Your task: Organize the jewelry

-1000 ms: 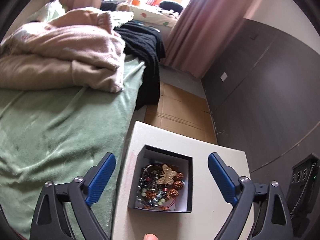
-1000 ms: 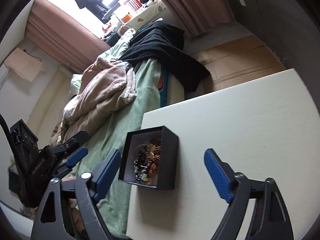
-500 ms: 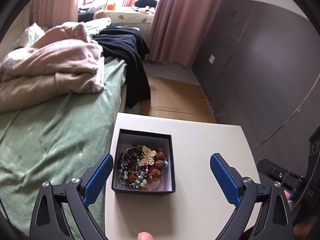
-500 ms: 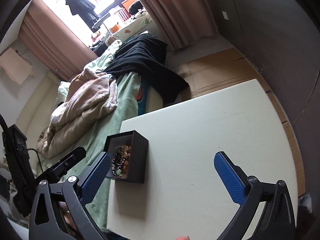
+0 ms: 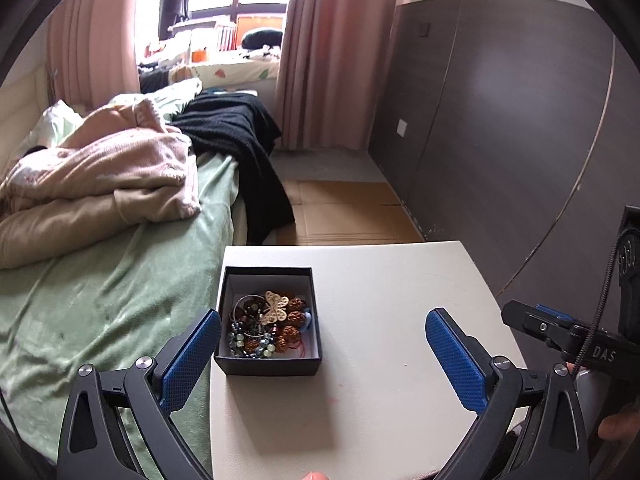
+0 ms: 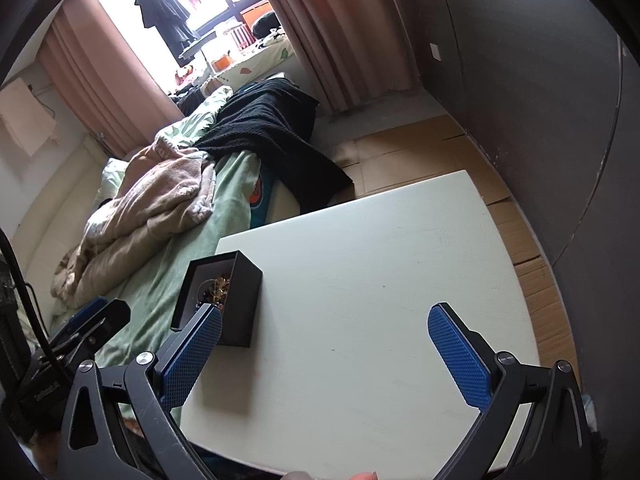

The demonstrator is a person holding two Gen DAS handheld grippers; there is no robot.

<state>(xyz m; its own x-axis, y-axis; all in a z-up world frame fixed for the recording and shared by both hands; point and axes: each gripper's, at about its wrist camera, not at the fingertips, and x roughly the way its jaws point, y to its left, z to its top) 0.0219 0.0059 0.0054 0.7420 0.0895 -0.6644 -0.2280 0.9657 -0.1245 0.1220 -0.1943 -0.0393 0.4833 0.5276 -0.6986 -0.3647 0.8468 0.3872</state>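
Note:
A small black box (image 5: 269, 365) with a white lining stands near the left edge of a white table (image 5: 380, 360). It holds a tangle of jewelry (image 5: 266, 326): bead bracelets, brown seed beads and a gold butterfly piece. My left gripper (image 5: 322, 344) is open above the table, its left pad beside the box's front left corner, nothing between the jaws. In the right wrist view the black box (image 6: 236, 304) sits left of my right gripper (image 6: 325, 344), which is open over the bare white table (image 6: 380, 300). The right gripper's tip (image 5: 532, 322) shows at the left view's right edge.
A bed with a green sheet (image 5: 100, 300), a pink blanket (image 5: 108, 172) and a black garment (image 5: 244, 148) lies left of the table. A dark panelled wall (image 5: 500, 120) runs on the right. Cardboard (image 5: 344, 212) covers the floor beyond the table.
Both grippers have pulled back from the box and their jaws have widened a little. The left view has levelled out and shows more of the table. The box sits further left in the right view.

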